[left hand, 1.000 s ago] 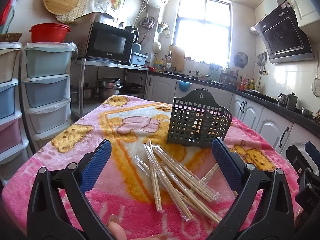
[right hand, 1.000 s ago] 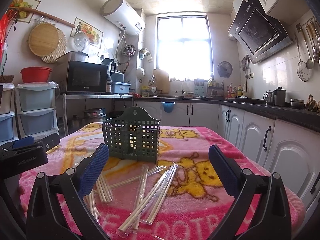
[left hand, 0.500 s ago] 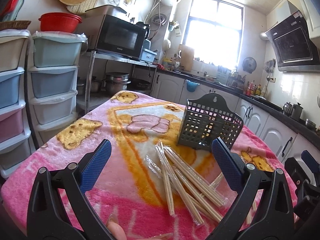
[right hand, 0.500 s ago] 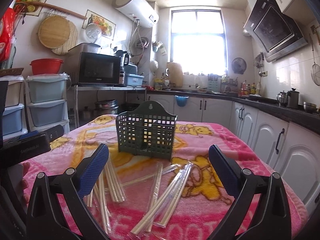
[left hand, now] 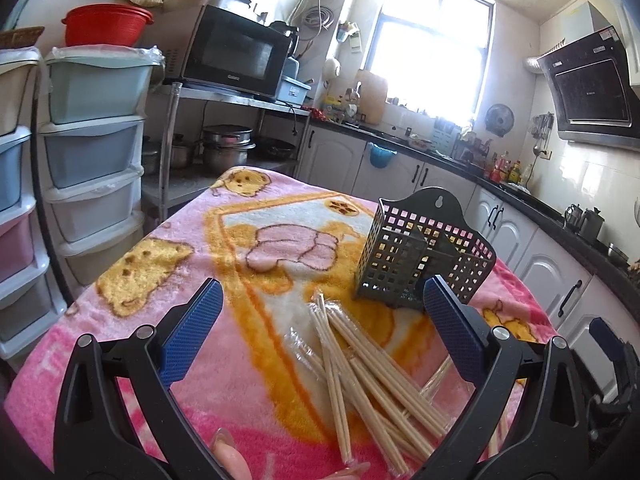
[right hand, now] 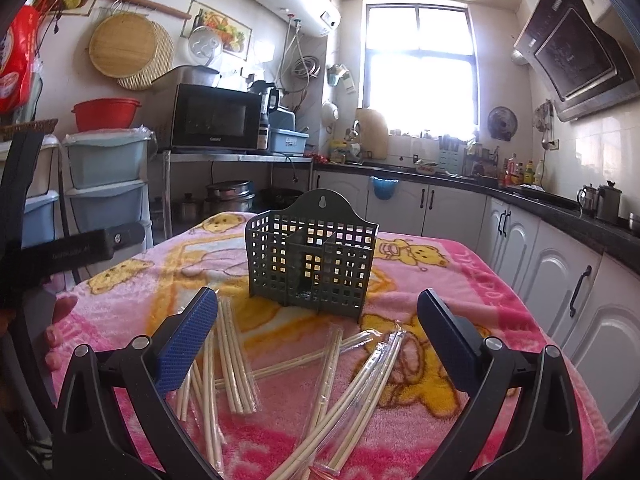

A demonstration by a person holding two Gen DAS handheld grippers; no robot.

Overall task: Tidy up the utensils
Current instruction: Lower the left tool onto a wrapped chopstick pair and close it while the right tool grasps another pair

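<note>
1. Chopsticks (right hand: 240, 364): all the wrapped pairs you can see lie loose on the pink blanket (right hand: 460, 276), in front of the holder. One cluster sits toward your left gripper's side, another (right hand: 352, 396) fans out nearer the middle; several cross over each other.
2. Holder: the dark green lattice caddy (right hand: 312, 264) stands upright beyond the chopsticks, apart from them. Through the lattice its compartments look empty, though the bottom is dim; treat that as a judgement.
3. Progress: nothing is sorted yet, as far as these views show. Every pair is left to pick up and stand in the caddy.
4. Left gripper (left hand: 320, 332): your jaws stand wide apart, holding nothing, hovering over the left cluster (left hand: 360, 368).
5. Right gripper (right hand: 316, 336): jaws likewise wide apart and empty, aimed at the caddy with the fanned pairs below.
6. Surroundings: kitchen counter (right hand: 520, 196) and microwave (right hand: 216, 118) are well apart from the work.
</note>
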